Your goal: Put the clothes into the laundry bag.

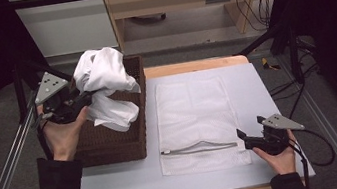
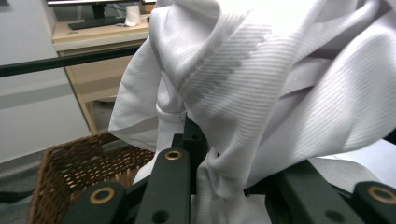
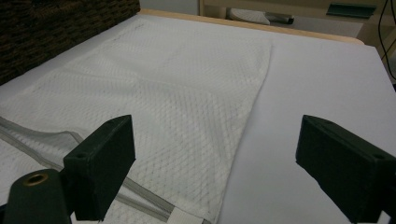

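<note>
Lifting a white garment pinched in its jaws above the wicker basket, the left tool must next carry it rightward to the mesh laundry bag, where the right tool waits, jaws spread, beside the zipper opening.

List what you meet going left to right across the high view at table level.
Left gripper shut on the white garment → wicker basket → mesh laundry bag, lying flat with its zipper partly open → right gripper, jaws open at the bag's near right corner.
</note>
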Available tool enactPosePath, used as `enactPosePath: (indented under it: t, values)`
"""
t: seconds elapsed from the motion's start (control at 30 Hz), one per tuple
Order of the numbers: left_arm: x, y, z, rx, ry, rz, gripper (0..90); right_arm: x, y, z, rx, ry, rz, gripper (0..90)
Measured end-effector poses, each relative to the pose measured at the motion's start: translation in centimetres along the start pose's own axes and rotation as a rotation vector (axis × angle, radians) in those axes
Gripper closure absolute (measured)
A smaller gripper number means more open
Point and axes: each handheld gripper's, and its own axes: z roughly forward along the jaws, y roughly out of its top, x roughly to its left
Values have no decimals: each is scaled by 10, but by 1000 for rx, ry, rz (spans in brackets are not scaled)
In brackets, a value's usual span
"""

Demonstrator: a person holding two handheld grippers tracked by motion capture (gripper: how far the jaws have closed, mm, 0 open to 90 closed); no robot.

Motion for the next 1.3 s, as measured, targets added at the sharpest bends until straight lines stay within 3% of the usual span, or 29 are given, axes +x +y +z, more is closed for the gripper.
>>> enactPosePath:
  t: [0.2,0.37,0.6,0.7,0.97,1.3]
  values:
    - [-17,5,10,2,-37,5,753,0,0,0,-2,0,-1,122]
    - [-39,7,24,-1,-86,17,753,0,0,0,6,-2,-1,123]
    - [-64,5,40,4,-124,38,752,-1,0,-2,-1,-3,6,122]
    - [-77,2,51,19,-150,30,752,-2,0,-3,-5,-2,9,123]
    - [-118,-19,87,91,-205,76,752,-7,-2,-4,0,-8,14,123]
    - [-146,-45,116,145,-241,91,751,-10,-3,-3,5,-4,28,122]
